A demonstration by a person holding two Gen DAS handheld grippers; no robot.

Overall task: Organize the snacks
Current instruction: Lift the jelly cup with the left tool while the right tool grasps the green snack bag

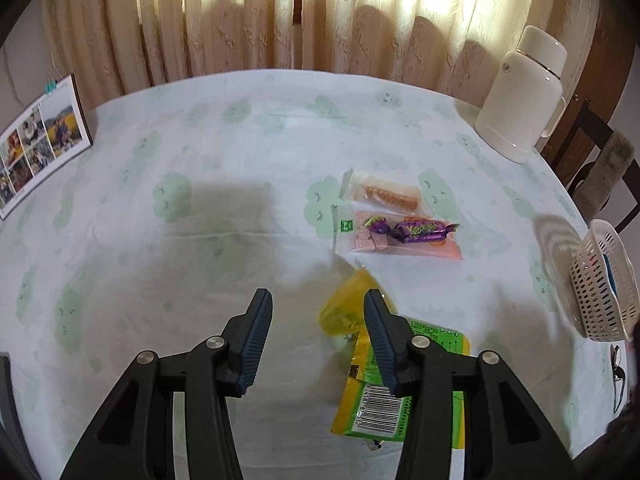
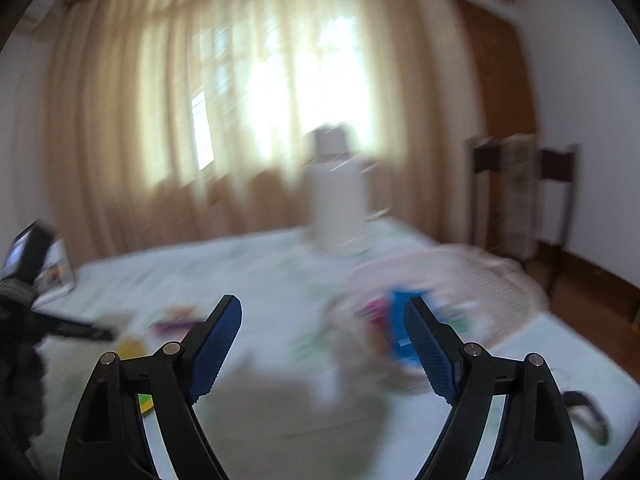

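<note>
A: Snacks: where's the left hand-held gripper [image 1: 318, 308]?
B: Released, jaws empty above a yellow-green packet [image 1: 362, 376] on the worktop [image 1: 200, 160].
A: The right hand-held gripper [image 2: 322, 318]?
B: Wide apart, empty; beyond, a blurred basket [image 2: 480, 280] holding packets.

Home: curtains [image 1: 240, 28], tablecloth [image 1: 240, 140].

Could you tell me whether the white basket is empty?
Not empty: the white basket shows a blue item inside, behind its perforated wall.
</note>
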